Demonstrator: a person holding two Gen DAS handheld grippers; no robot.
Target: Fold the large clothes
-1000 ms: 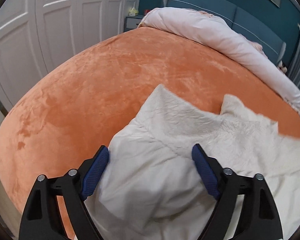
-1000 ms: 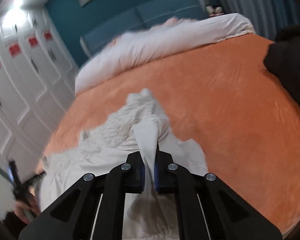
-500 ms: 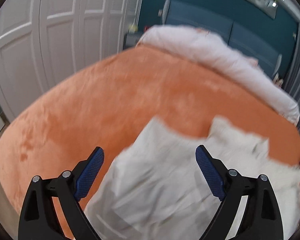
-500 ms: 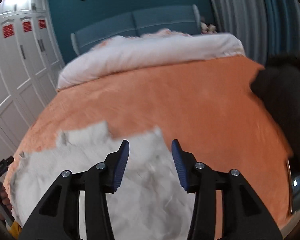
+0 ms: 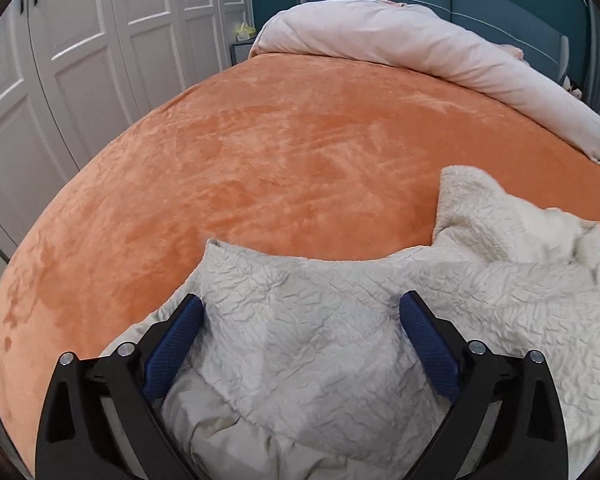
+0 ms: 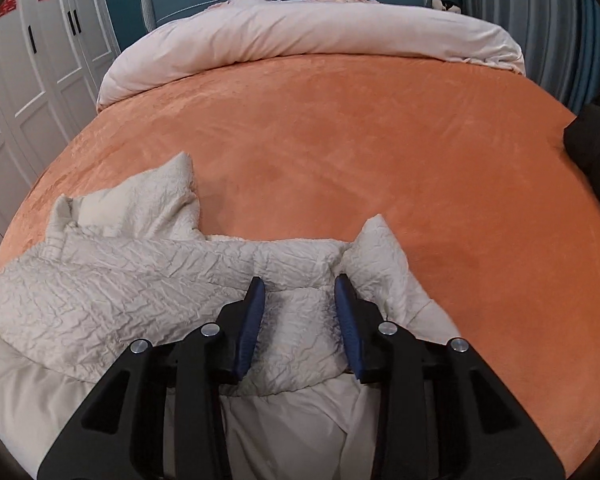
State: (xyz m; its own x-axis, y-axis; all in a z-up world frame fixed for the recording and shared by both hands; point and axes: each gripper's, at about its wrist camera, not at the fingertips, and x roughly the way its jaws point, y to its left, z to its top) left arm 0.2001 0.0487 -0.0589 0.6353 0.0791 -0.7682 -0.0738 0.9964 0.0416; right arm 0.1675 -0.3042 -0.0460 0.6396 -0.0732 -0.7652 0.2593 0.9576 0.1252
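Left tool (image 5: 300, 320) spread wide, right tool (image 6: 300, 304) narrower, both empty, 1 cream garment (image 6: 140, 280), 1 orange bed (image 6: 380, 140)

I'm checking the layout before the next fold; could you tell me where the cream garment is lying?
The cream garment lies crumpled at the near edge of the orange bedspread, left of centre in the right wrist view, far from the pink duvet.

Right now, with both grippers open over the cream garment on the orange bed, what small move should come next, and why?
Probably lower the right gripper and close it on the upturned corner just ahead of it. Both it and the left gripper are open, holding nothing, and the cream garment lies bunched and uneven on the orange bedspread, so it needs regrasping to straighten the fold.
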